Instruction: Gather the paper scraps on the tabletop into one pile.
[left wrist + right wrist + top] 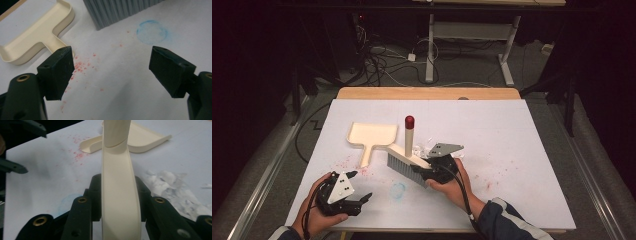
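A hand brush [404,159] with a cream back, grey bristles [117,12] and an upright red-tipped handle [409,121] stands mid-table. My right gripper [423,172] is shut on the cream back [120,202], one jaw on each side of it. The cream dustpan [371,137] lies flat just left of the brush, its handle toward the front. Red crumbs [80,66] are scattered by the dustpan's handle. My left gripper [362,185] is open at the front left, hovering low over the crumbs with nothing between its jaws [110,72].
A faint blue ring stain [398,190] marks the white table cover [512,150] in front of the bristles. Crumpled white bits [175,187] lie right of the brush. More red specks [489,184] dot the cover at the right. Cables and a table frame [472,45] stand beyond the far edge.
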Tool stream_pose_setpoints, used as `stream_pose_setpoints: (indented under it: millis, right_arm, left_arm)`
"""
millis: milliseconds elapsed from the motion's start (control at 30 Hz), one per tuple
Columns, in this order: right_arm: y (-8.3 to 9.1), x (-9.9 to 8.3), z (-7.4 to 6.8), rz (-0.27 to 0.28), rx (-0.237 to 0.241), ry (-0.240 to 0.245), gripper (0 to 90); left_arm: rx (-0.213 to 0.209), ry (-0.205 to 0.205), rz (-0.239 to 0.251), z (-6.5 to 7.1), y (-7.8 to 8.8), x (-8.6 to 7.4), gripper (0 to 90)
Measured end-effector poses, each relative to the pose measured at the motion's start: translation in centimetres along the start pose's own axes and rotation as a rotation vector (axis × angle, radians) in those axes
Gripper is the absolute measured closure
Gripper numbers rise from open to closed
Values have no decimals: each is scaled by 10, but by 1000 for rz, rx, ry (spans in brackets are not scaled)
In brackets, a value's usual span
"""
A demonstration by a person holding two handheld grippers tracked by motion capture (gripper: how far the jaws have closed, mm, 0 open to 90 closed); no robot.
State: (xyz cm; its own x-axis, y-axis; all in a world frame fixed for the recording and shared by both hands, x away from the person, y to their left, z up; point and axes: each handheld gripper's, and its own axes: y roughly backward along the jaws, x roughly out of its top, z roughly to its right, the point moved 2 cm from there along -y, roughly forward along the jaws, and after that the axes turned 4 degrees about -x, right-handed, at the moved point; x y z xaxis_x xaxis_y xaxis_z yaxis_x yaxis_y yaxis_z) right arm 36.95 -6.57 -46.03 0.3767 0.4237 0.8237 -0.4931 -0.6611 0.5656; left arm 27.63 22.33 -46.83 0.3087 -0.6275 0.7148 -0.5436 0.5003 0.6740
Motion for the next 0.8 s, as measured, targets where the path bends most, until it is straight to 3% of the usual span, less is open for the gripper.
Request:
stream_pose_setpoints:
  millis: [133,200,233,267,400,500,667,800]
  right_arm:
    - [-2,-2,8,6,-32,-41,676]
    - [1,-1,14,21,-85,-61,677]
    - [1,-1,14,21,-85,-61,677]
    - [4,-2,19,26,-123,-85,676]
    - [9,-5,31,22,-157,-133,676]
    - [13,-5,35,22,-185,-125,677]
    - [21,-2,40,40,-195,-119,678]
    - [38,3,44,80,-151,-89,677]
  left_arm:
    - [-5,3,-4,0,-1,0,197]
    - [-5,2,-7,0,-2,0,197]
    - [-7,2,-8,0,-2,0,197]
    - [-8,1,-9,0,-3,0,197]
    - [-11,-1,-15,1,-4,0,197]
    - [-11,-1,-18,1,-4,-1,197]
    - [-13,-4,-20,1,-5,0,197]
    - [-8,-6,-20,2,-4,0,197]
